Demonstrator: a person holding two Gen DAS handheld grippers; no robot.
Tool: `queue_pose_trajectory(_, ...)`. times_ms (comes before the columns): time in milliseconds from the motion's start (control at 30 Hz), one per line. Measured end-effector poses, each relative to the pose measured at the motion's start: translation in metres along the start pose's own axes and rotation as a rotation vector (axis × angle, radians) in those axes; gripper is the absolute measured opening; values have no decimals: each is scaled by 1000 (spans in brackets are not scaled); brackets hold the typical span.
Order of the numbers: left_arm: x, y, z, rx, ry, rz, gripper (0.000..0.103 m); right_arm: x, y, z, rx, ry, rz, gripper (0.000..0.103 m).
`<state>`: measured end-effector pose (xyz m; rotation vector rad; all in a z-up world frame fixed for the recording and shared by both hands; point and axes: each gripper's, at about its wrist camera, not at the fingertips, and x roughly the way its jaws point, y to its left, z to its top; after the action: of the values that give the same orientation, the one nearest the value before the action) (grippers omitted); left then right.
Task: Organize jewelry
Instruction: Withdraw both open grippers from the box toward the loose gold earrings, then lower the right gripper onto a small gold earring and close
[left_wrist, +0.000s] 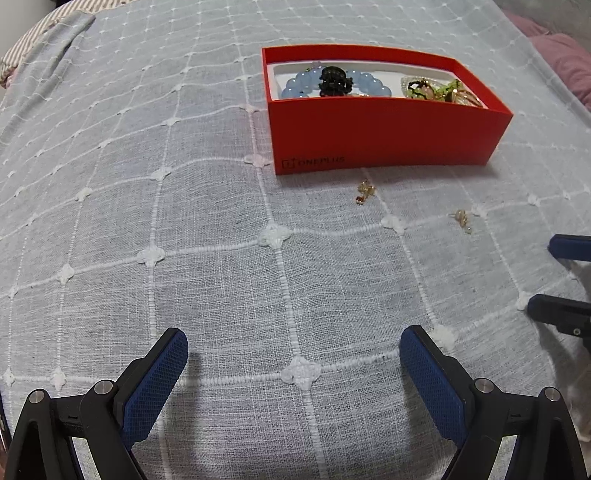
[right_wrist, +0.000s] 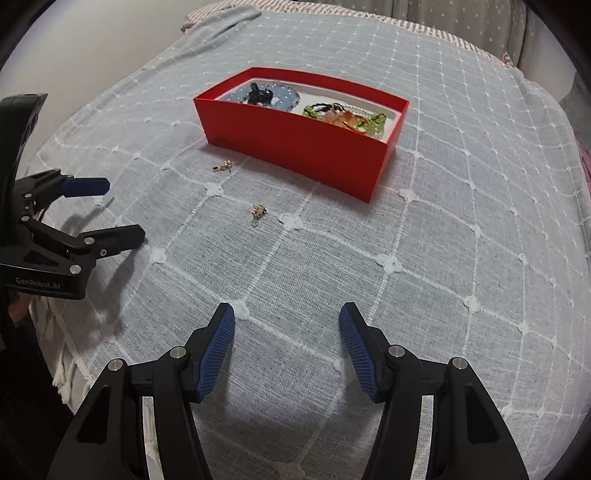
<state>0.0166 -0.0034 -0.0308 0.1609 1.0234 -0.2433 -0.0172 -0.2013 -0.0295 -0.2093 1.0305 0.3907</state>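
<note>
Bedspread (left_wrist: 221, 206) of pale blue-grey weave with a white stitched grid covers the bed, and it lies bare and flat between both tools and the box ahead. In the right wrist view the cloth drops off over the bed's edge just left of and below the left hand-held gripper (right_wrist: 123, 208), where a fringe hangs.

The left hand-held gripper (left_wrist: 293, 349) is released, its blue-padded fingers spread wide over bare cloth, holding nothing. The right hand-held gripper (right_wrist: 287, 321) is likewise spread apart and empty, a little less wide, above the bedspread. Seen from the left wrist, the right tool's two finger tips reach in from the right border, well apart from each other.

A red box (left_wrist: 388, 136) sits ahead of both tools, open-topped with a white lining. Inside, toward its left end, lies a blue bead bracelet (left_wrist: 297, 83) with a black ornament (left_wrist: 334, 83) on it; toward the right end is a tangle of green and gold pieces (left_wrist: 439, 90).

Two small gold earrings lie loose on the cloth outside the box. One earring (left_wrist: 365, 192) rests just in front of the box's near wall. The other earring (left_wrist: 463, 220) lies nearer the right tool, directly ahead of its left finger.
</note>
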Motion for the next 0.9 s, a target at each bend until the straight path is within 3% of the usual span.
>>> queue_pose_trajectory(267, 3, -5, 4, -1, 9, 1, 96, 18, 14, 22, -38, -51, -22, 62)
queue_pose_trajectory(333, 3, -5, 5, 1, 9, 1, 96, 21, 14, 28, -35, -60, -17, 56)
queue_pose_trajectory(400, 3, -5, 4, 2, 10, 1, 96, 25, 17, 34, -40, -64, -8, 43)
queue_pose_trajectory(767, 3, -1, 5, -5, 9, -4, 96, 36, 25, 48, -64, -72, 10, 22)
queue_pose_trajectory(900, 3, -1, 5, 1, -3, -10, 96, 36, 27, 49, -68, -75, 3, 5)
